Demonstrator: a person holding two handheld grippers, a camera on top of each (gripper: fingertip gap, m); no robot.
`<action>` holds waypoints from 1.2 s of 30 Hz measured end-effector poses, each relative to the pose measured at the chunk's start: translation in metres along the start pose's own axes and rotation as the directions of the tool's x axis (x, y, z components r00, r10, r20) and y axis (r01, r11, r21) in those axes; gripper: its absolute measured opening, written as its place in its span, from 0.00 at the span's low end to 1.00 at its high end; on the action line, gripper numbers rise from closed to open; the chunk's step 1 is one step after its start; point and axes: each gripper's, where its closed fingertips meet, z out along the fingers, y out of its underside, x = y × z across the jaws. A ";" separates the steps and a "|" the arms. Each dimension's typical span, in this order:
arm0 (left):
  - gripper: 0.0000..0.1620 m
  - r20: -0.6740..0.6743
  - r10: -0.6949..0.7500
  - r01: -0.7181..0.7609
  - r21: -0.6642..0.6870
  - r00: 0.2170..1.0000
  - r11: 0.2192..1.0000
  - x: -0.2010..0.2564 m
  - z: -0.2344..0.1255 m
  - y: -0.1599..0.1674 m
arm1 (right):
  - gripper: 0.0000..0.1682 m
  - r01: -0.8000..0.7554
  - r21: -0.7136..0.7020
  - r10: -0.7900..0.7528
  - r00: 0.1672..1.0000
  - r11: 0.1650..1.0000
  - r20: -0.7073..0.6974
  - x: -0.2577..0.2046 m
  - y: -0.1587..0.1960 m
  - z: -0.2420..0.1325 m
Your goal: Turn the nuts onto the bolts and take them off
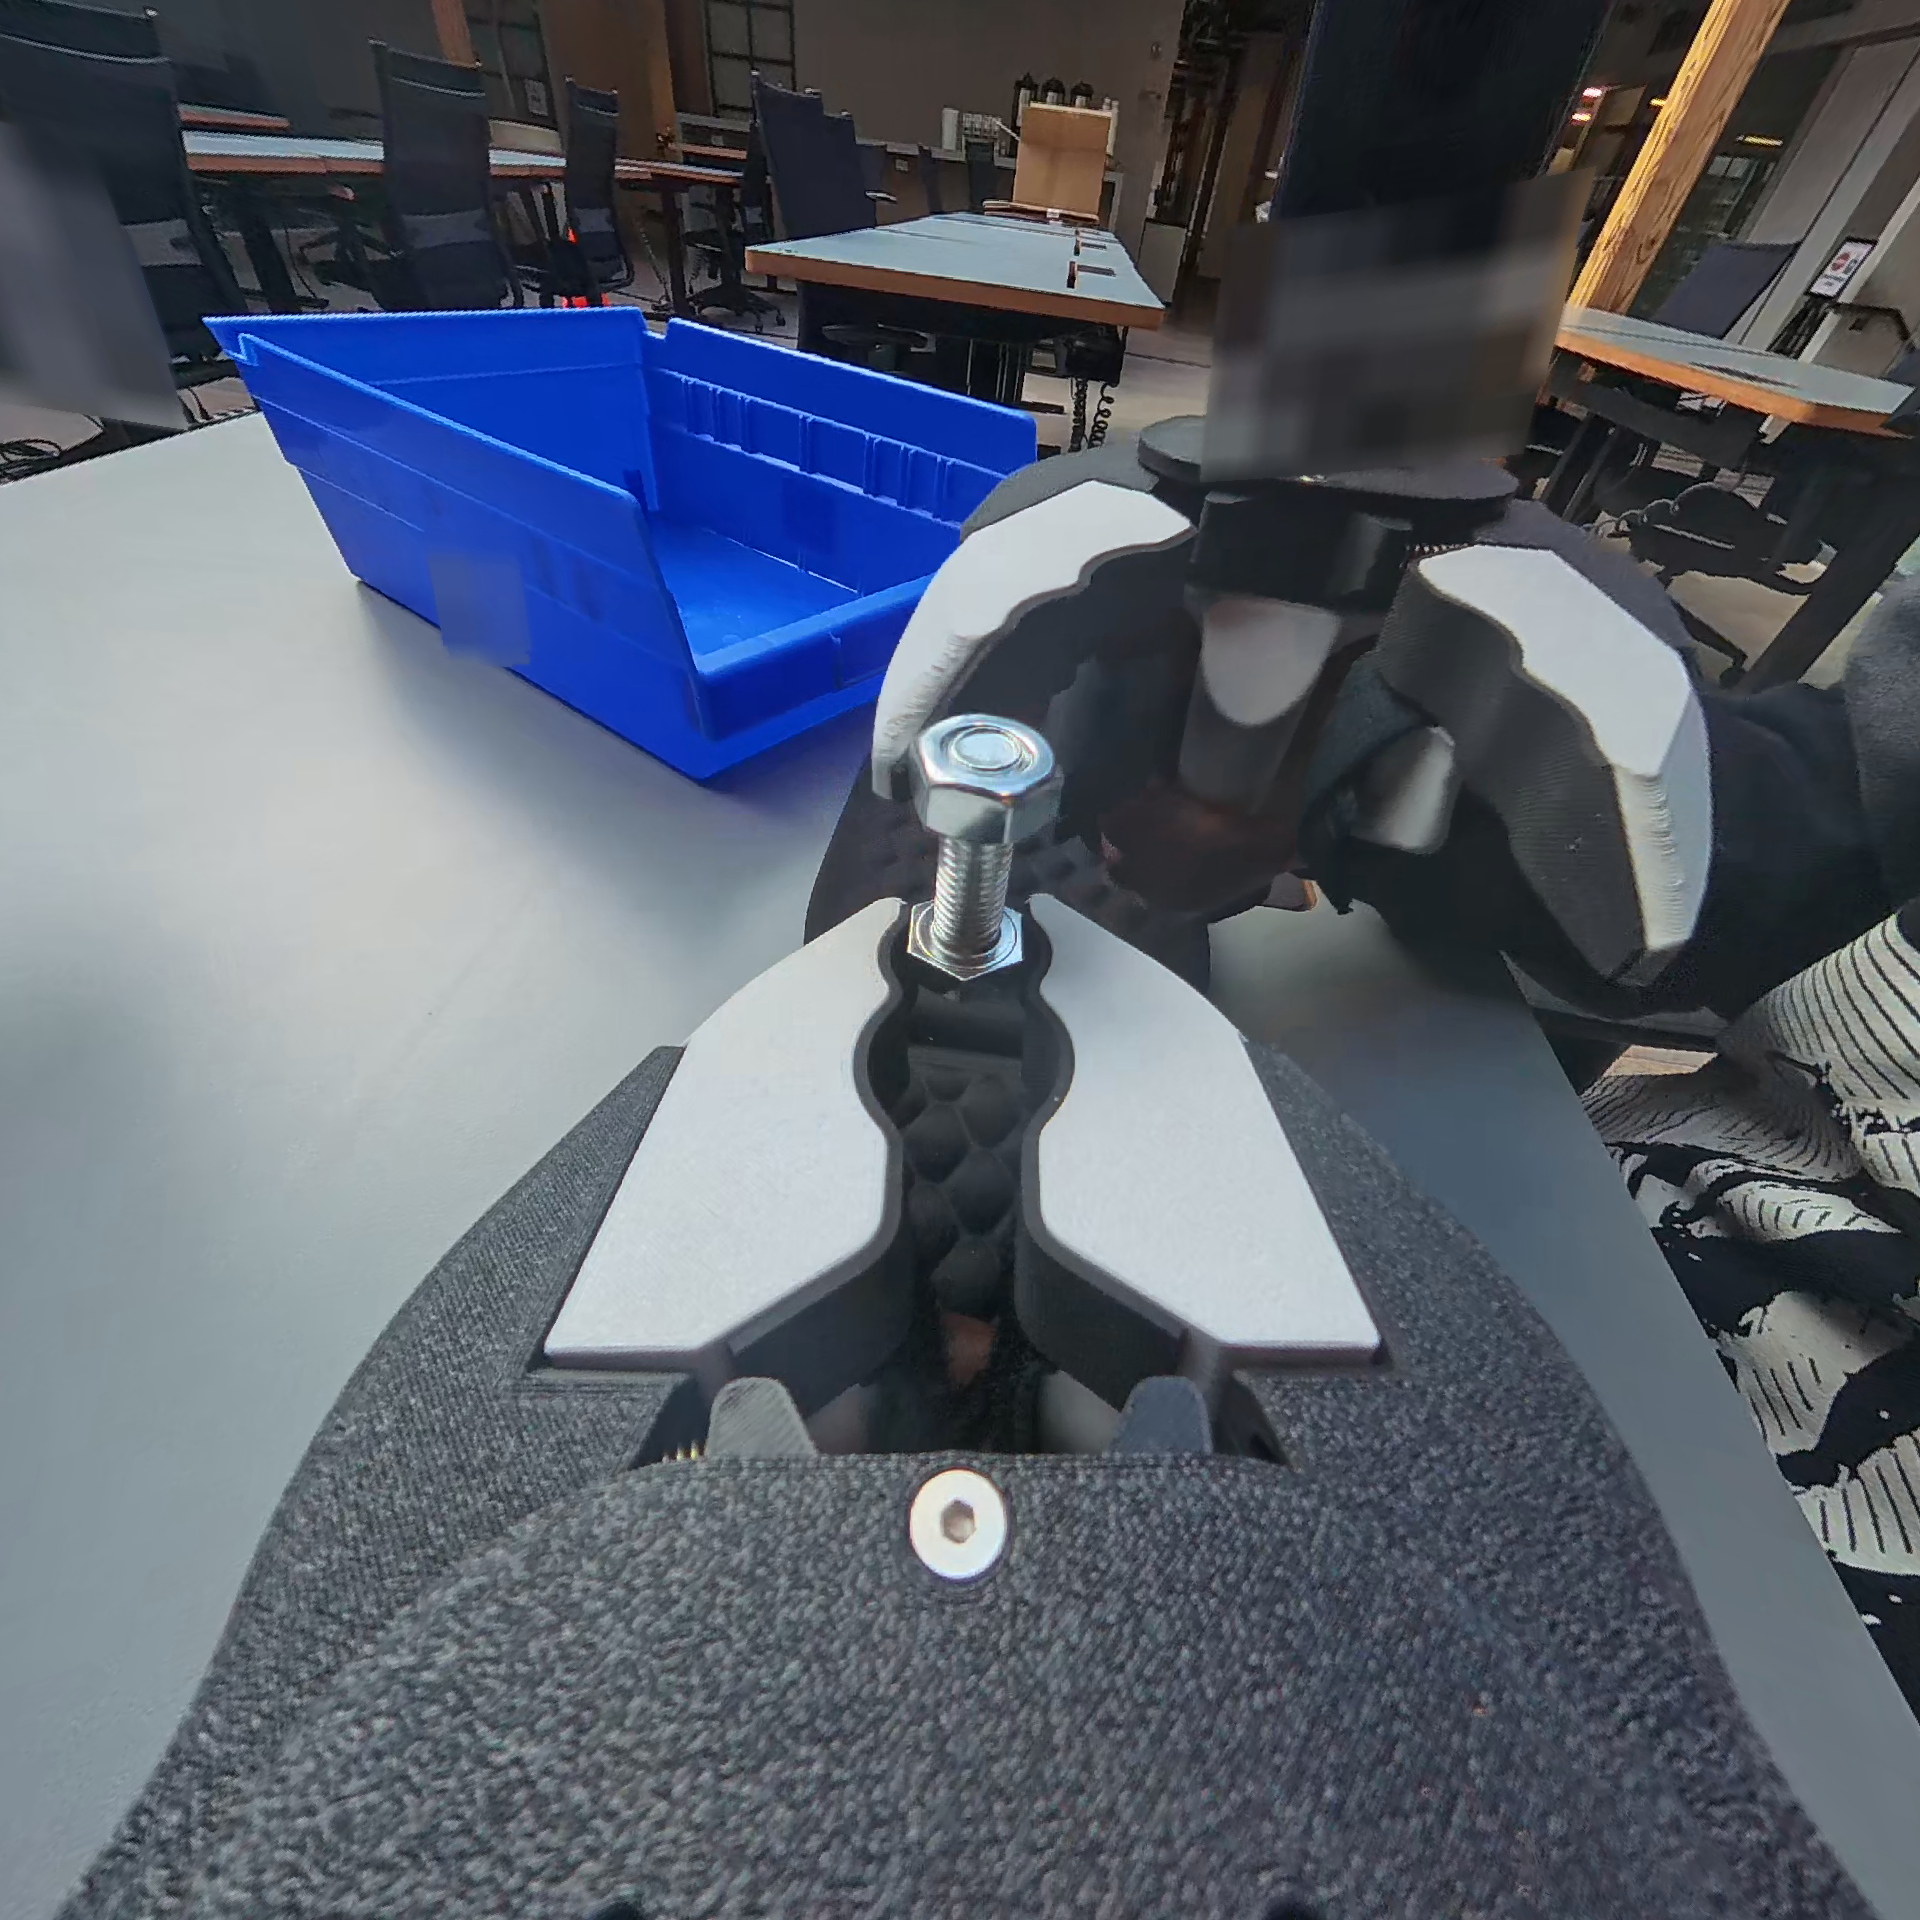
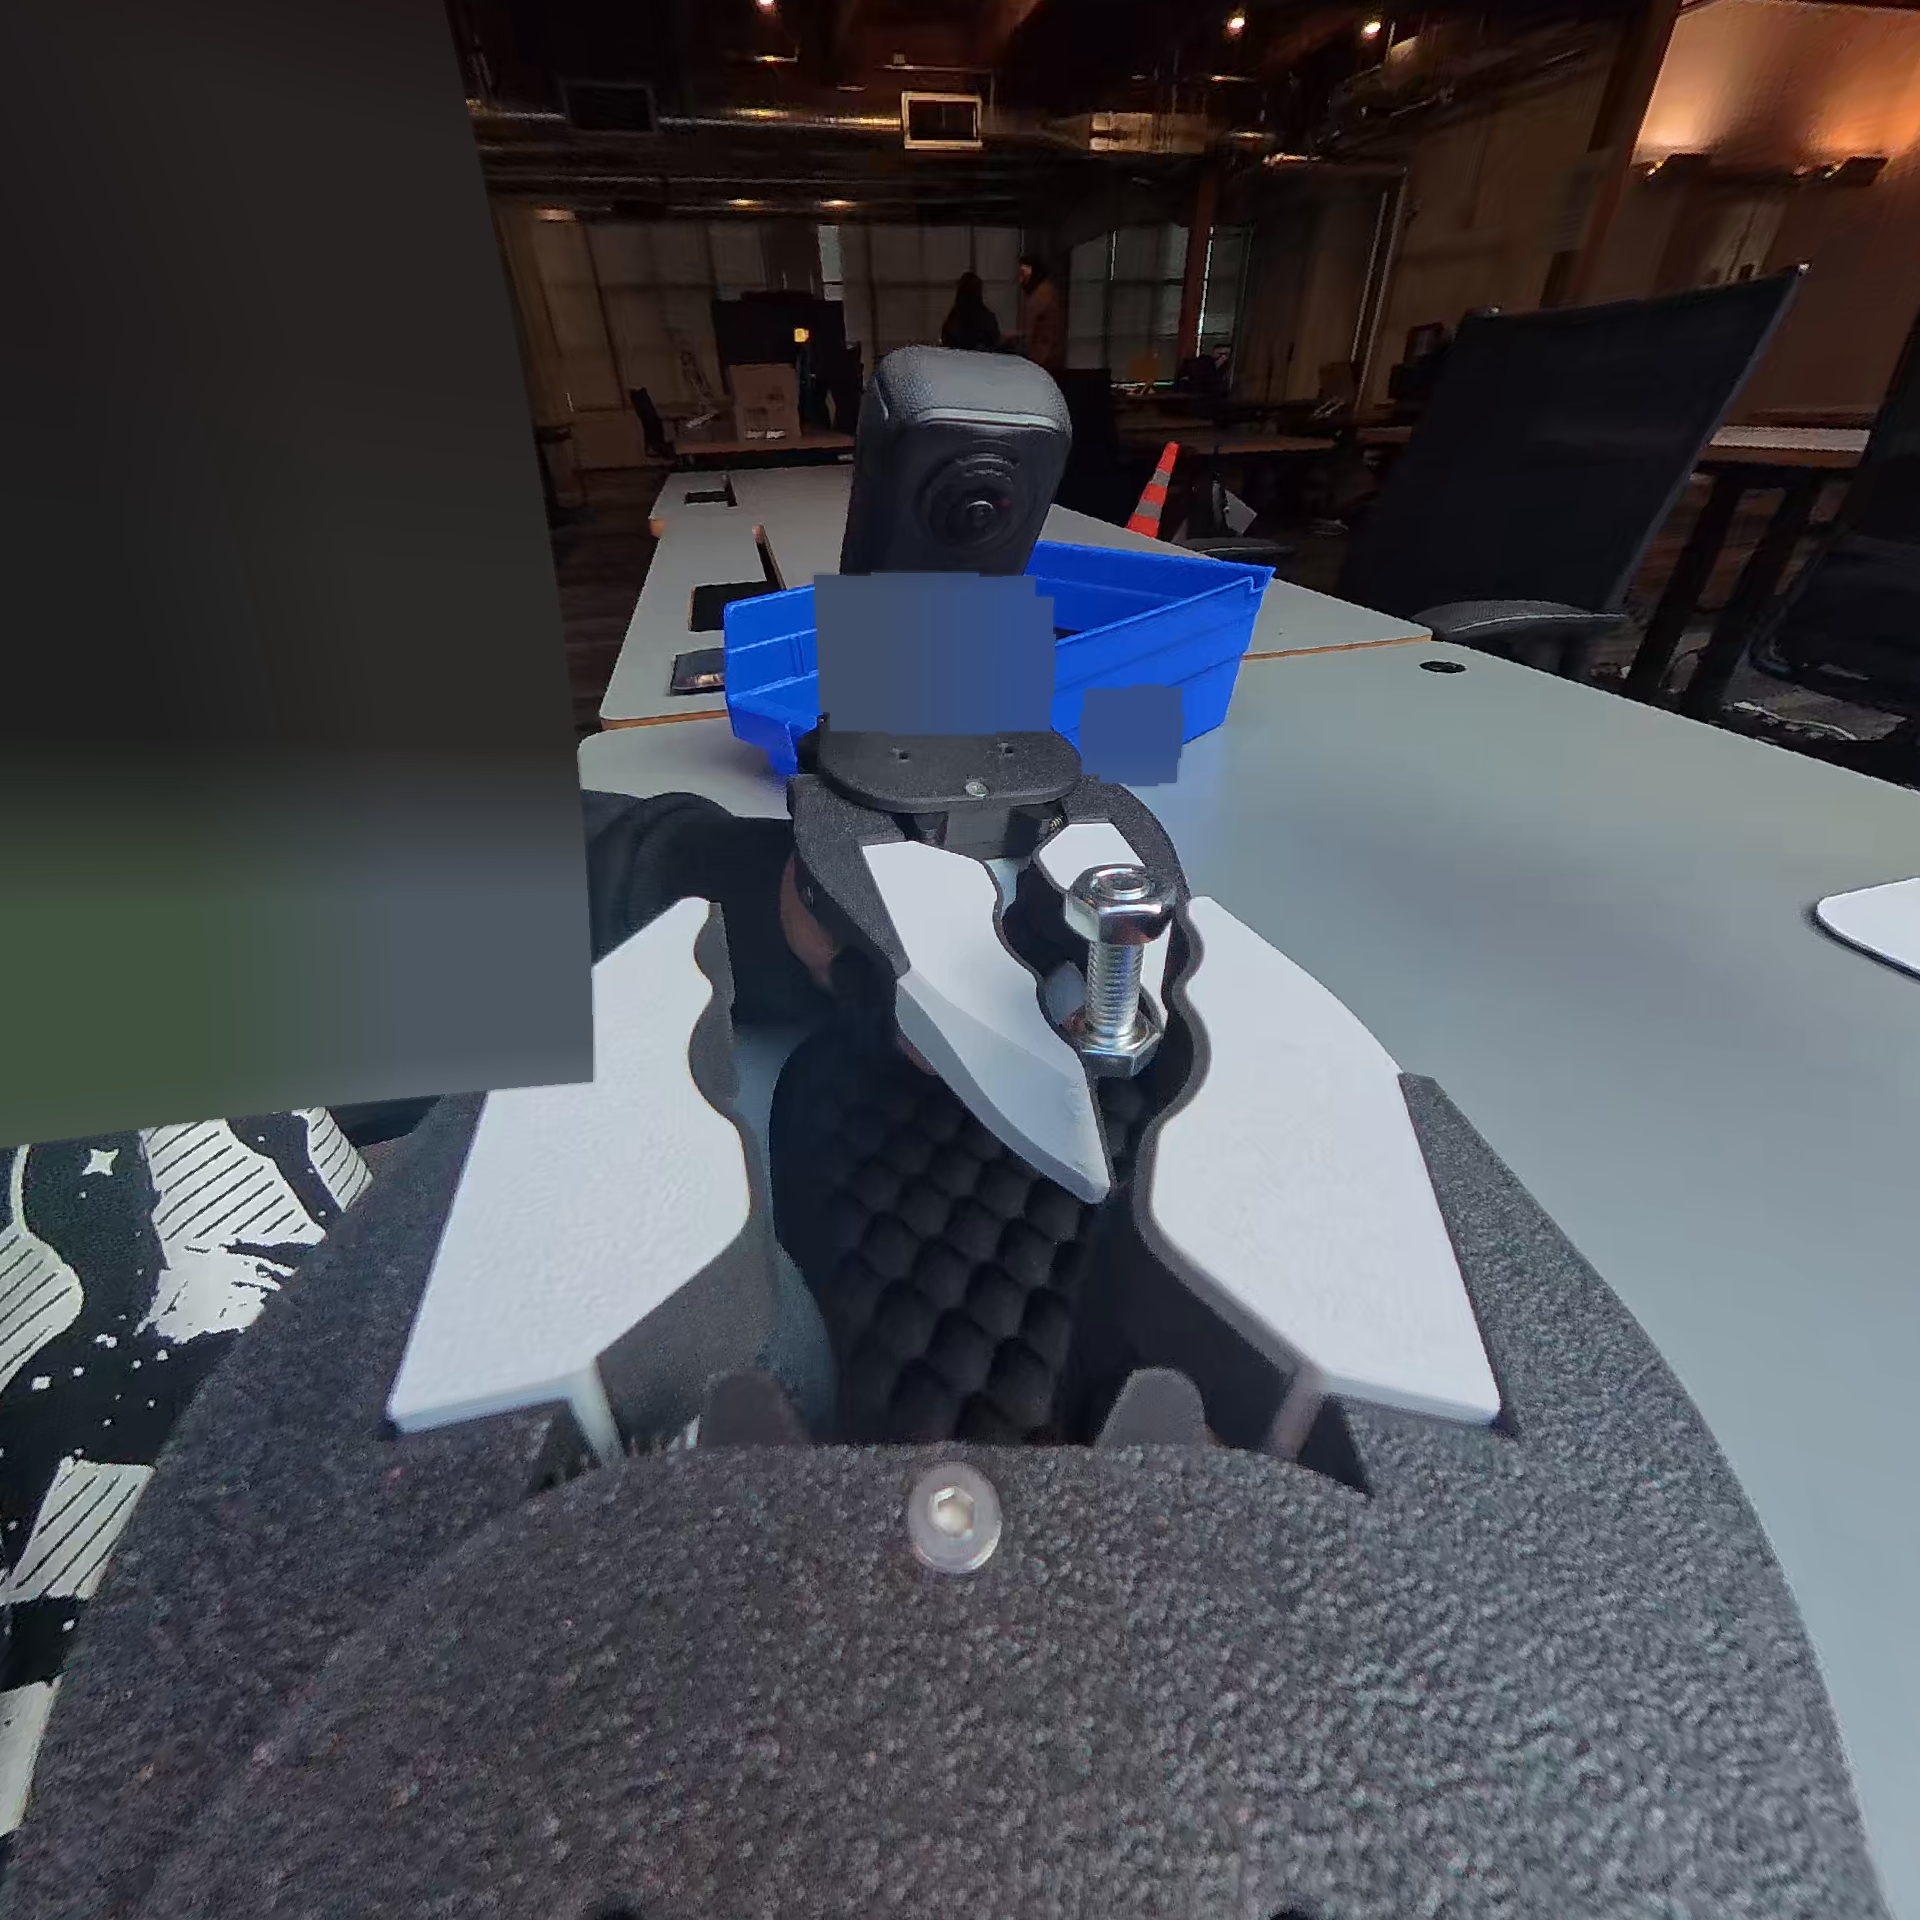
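On the smooth grey table in a dim office room, the left gripper has its jaws clamped on the small silver nut of a steel bolt, the right gripper has its jaws apart, and a blue plastic bin stands behind.

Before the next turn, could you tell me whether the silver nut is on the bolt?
On: the silver hex nut rings the threaded steel bolt.

A large dim hall holds long grey tables with wooden edges, dark office chairs, a wooden beam, tall windows and small ceiling lamps.
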 end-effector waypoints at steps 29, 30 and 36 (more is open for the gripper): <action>0.11 0.000 0.009 -0.009 -0.011 1.000 1.000 0.001 0.001 0.001 | 0.50 0.018 -0.043 -0.017 1.000 0.999 0.021 0.002 0.004 0.018; 0.11 0.002 0.011 -0.011 -0.012 1.000 1.000 0.001 0.001 0.001 | 0.50 0.016 -0.037 -0.015 1.000 0.999 0.016 0.002 0.004 0.014; 0.11 0.004 -0.001 0.001 -0.002 1.000 1.000 -0.001 0.001 0.000 | 0.41 -0.003 0.002 0.003 1.000 1.000 -0.030 -0.001 0.002 -0.009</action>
